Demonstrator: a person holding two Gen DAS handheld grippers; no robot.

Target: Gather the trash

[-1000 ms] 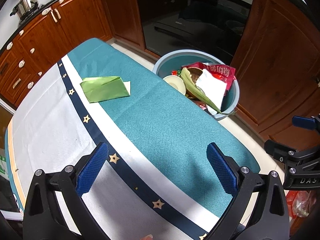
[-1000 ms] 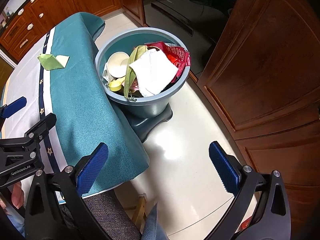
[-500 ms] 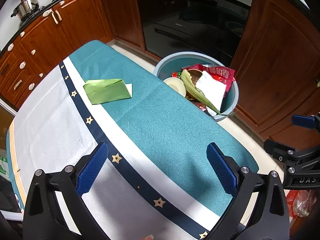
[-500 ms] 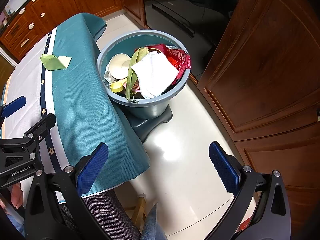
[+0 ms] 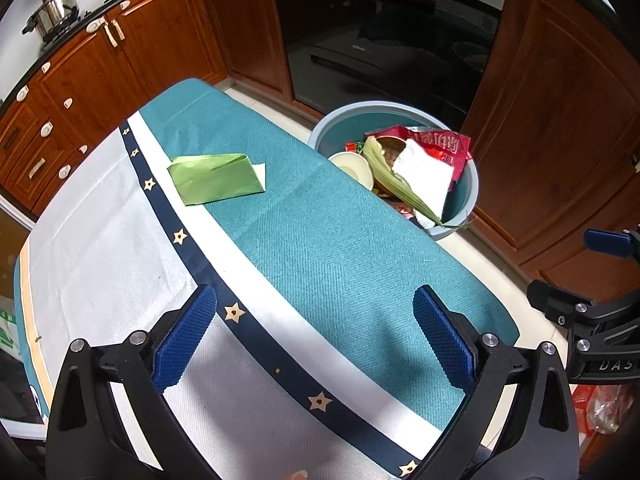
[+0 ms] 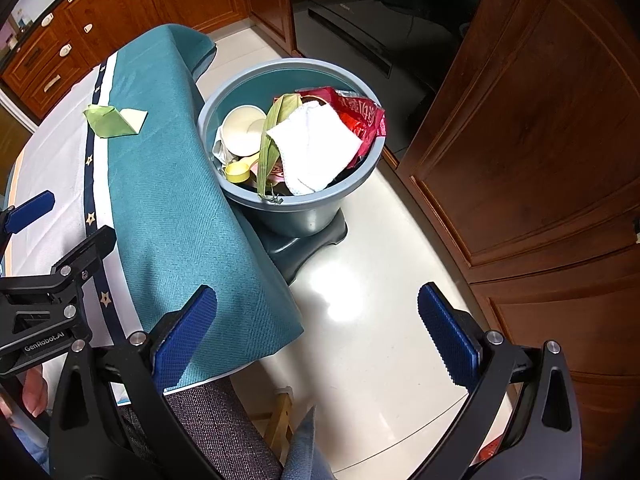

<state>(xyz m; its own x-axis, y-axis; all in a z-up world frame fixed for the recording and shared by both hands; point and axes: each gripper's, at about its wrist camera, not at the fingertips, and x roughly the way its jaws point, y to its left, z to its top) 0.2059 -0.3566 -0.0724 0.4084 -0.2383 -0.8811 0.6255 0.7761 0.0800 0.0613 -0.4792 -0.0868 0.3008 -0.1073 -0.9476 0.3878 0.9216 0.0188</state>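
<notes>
Left tool agape, folded green paper flat

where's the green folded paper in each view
Left wrist: green folded paper lies upper left of centre on the teal cloth.
Right wrist: it sits far upper left, on the same cloth.
Shared landmark: the trash bin off the table's edge.

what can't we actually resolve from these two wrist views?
- Bin contents underneath: both views, covered by the white tissue and red wrapper.
- Bin's near side: left wrist view, hidden by the tablecloth edge.
- Underside of the green folded paper: both views, lies flat.
- Items at the lower right corner: left wrist view, blurred, cut off by the right gripper body.
</notes>
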